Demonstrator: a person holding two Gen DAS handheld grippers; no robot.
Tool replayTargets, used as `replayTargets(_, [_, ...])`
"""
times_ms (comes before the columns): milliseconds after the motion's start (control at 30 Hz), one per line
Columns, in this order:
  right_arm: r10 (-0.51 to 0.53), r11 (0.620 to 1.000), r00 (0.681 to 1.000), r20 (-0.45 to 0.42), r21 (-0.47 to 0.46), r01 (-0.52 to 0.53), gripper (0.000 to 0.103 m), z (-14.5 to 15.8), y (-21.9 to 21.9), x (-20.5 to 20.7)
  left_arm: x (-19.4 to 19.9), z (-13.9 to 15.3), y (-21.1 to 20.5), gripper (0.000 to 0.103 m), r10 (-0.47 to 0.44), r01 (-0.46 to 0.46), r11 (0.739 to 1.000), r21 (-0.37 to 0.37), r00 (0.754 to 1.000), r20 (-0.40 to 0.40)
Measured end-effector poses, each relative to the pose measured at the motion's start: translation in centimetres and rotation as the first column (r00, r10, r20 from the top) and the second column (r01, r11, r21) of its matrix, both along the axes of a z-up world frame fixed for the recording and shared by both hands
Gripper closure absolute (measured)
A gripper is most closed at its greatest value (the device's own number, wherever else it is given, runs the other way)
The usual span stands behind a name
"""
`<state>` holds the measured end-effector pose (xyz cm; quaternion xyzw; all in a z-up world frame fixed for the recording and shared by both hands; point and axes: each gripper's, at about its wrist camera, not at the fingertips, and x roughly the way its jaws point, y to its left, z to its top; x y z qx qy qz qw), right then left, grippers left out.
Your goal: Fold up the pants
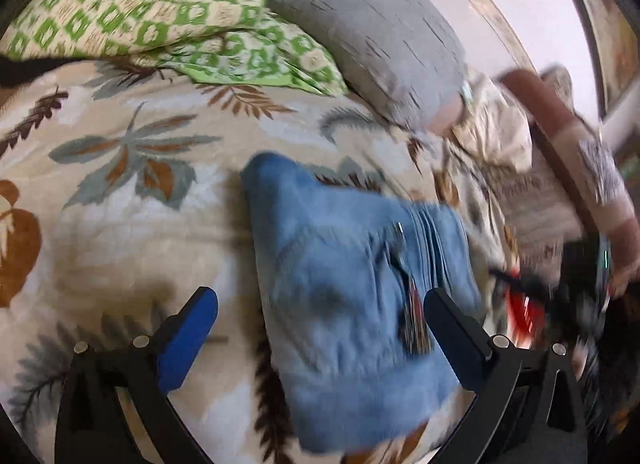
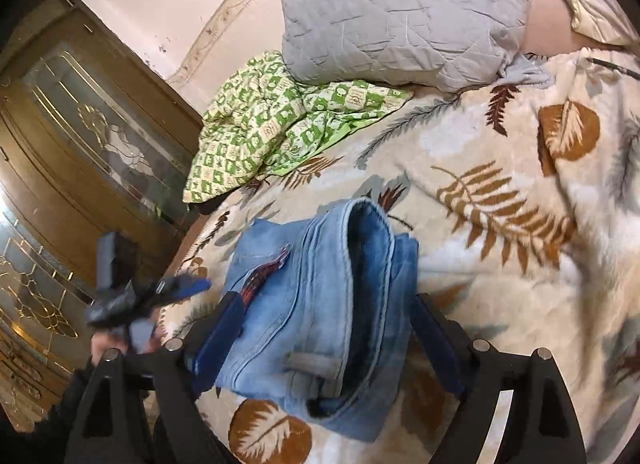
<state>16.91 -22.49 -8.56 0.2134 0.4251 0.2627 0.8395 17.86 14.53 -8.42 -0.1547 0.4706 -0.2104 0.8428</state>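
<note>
Denim, pale blue and well washed, is what matters on this bed: the pants (image 2: 320,316) lie in a compact, thick bundle on the leaf-printed blanket (image 2: 500,192), in the lower middle of the right wrist view, several layers stacked with a rolled edge running up the centre and a belt loop showing near the bottom. In the left wrist view the same bundle sits at the lower centre, blurred.

Both tongs stand wide apart with nothing pinched. The right gripper (image 2: 332,328) straddles the bundle, a blue pad on either side of it, but the pads do not appear to press on the cloth. The left gripper (image 1: 320,316) also gapes, with its left finger over bare blanket and its right finger in front of the denim's edge; in the right wrist view it shows as a dark blur at middle left, beside the bundle.

My reading is that the folding is essentially done. The pants are already reduced to a small packet and neither tool holds them. What may be left is tidying at most: the top layer looks a little askew and the rolled edge puffs up.

A grey pillow (image 2: 404,16) and a green checked cloth (image 2: 280,124) lie well apart from the pants at the top of the frame.
</note>
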Motion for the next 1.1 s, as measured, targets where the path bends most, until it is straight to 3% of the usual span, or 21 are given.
replayTargets(100, [0.027, 0.999, 0.999, -0.031, -0.017, -0.027, 0.016, 0.0, 0.6, 1.3, -2.6, 0.3, -1.1, 0.001, -0.102, 0.096, 0.991, 0.089, 0.993, 0.062])
replayTargets(200, [0.043, 0.999, 0.996, -0.072, -0.023, -0.045, 0.016, -0.4, 1.2, 2.9, -4.7, 0.0, -2.2, 0.001, -0.196, 0.181, 0.969, 0.170, 0.978, 0.075])
replayTargets(300, [0.064, 0.998, 0.993, -0.102, -0.021, -0.067, 0.016, -0.8, 1.9, 4.1, -6.8, -0.5, -3.9, 0.001, -0.298, 0.254, 0.913, 0.318, 0.949, 0.098])
replayTargets(433, [0.079, 0.996, 0.988, -0.132, -0.041, -0.085, 0.016, -0.7, 3.1, 5.7, -9.0, -1.4, -5.6, 0.001, -0.389, 0.258, 0.812, 0.524, 0.908, 0.156])
replayTargets(600, [0.063, 0.990, 0.987, -0.145, -0.113, -0.080, 0.016, -0.9, 4.4, 6.8, -10.3, -2.2, -7.2, 0.001, -0.469, 0.219, 0.708, 0.671, 0.856, 0.215])
replayTargets(700, [0.044, 0.990, 0.988, -0.149, -0.126, -0.063, 0.016, -1.0, 4.8, 7.4, -10.4, -2.4, -7.8, 0.001, -0.501, 0.207, 0.670, 0.713, 0.835, 0.229])
replayTargets(767, [0.039, 0.990, 0.988, -0.149, -0.131, -0.059, 0.016, -1.1, 5.1, 7.8, -10.5, -2.6, -8.1, 0.007, -0.517, 0.203, 0.651, 0.732, 0.825, 0.231])
replayTargets(833, [0.044, 0.988, 0.988, -0.149, -0.138, -0.065, 0.016, -1.1, 5.6, 8.2, -10.3, -2.8, -8.2, 0.025, -0.523, 0.202, 0.634, 0.746, 0.823, 0.222])
replayTargets(967, [0.046, 0.982, 0.992, -0.118, -0.175, -0.066, 0.018, -0.7, 6.8, 8.3, -10.1, -3.4, -8.7, 0.039, -0.548, 0.225, 0.617, 0.754, 0.811, 0.206])
replayTargets(1000, [0.051, 0.981, 0.993, -0.110, -0.181, -0.071, 0.020, -0.7, 7.1, 8.3, -10.1, -3.5, -9.0, 0.049, -0.554, 0.232, 0.615, 0.754, 0.807, 0.203])
replayTargets(1100, [0.060, 0.971, 0.993, -0.101, -0.225, -0.082, 0.053, -0.9, 8.0, 8.2, -10.3, -3.7, -9.6, 0.064, -0.569, 0.246, 0.606, 0.757, 0.799, 0.196])
